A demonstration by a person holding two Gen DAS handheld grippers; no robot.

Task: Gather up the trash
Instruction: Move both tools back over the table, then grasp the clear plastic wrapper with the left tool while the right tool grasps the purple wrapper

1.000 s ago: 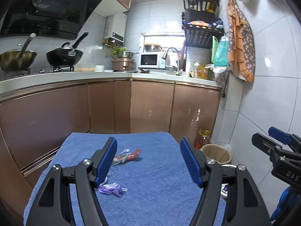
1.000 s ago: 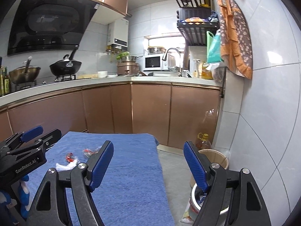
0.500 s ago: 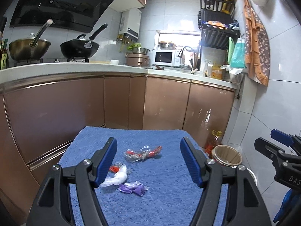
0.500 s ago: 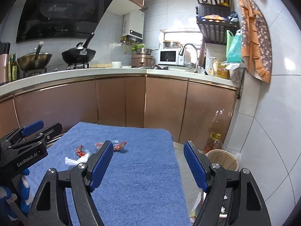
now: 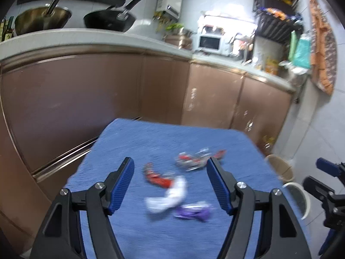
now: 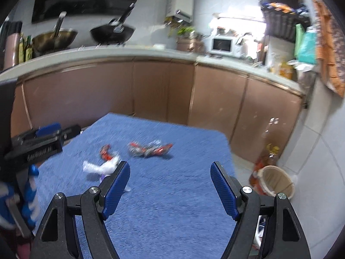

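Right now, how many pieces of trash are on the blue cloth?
4: a clear-and-red wrapper farthest back, a red wrapper left of it, a white scrap nearer, and a purple wrapper nearest. Motion blur could hide small bits.

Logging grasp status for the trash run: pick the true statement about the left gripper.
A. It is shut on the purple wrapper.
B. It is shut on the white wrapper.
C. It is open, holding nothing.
C: the left gripper stands wide open above the blue cloth, while the white wrapper and purple wrapper lie loose there.

Both wrist cameras look forward and slightly down from close above the blue tabletop [image 5: 151, 142], sharing the wrappers [image 6: 148, 147] and kitchen cabinets [image 5: 211, 99].
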